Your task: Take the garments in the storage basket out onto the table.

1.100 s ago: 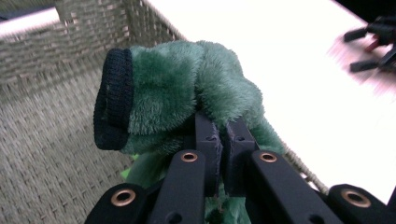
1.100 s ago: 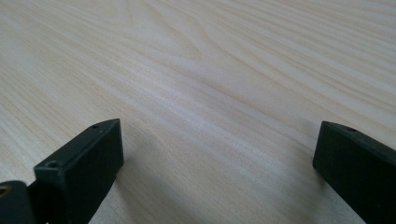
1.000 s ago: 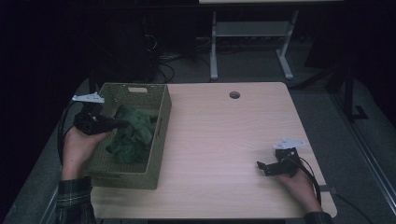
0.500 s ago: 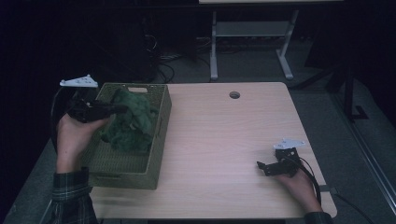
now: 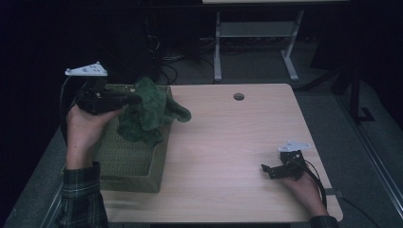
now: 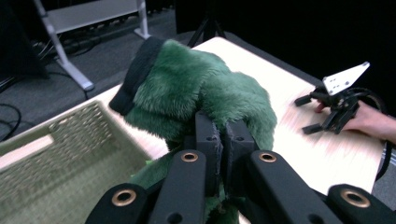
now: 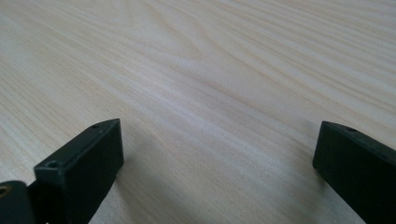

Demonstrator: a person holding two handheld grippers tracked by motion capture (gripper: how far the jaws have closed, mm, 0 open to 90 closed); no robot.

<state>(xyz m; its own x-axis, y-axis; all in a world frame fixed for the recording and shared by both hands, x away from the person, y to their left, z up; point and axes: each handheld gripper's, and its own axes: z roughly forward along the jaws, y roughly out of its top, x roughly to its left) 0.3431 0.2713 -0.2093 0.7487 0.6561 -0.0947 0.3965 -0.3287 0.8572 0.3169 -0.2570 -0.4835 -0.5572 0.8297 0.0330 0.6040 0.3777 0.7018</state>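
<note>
A fuzzy green cloth [image 5: 149, 111] hangs in the air above the olive woven basket [image 5: 126, 164] at the table's left, one flap drooping over the basket's right rim. My left gripper [image 5: 130, 99] is shut on it; in the left gripper view the two pads [image 6: 208, 140] pinch the green cloth [image 6: 201, 93] tightly together. My right gripper [image 5: 266, 170] rests low on the wooden table [image 5: 228, 142] near its right front corner, jaws wide open with bare wood between its fingertips [image 7: 88, 158]. It also appears far off in the left gripper view as the right gripper [image 6: 322, 119].
A round cable hole [image 5: 238, 96] sits near the table's far edge. Behind the table stands a grey metal frame [image 5: 256, 33] with cables on the dark floor. The basket [image 6: 60, 154] lies below the lifted cloth.
My left hand has risen and drawn the green cloth up out of the basket. The right hand and its gripper have stayed put.
</note>
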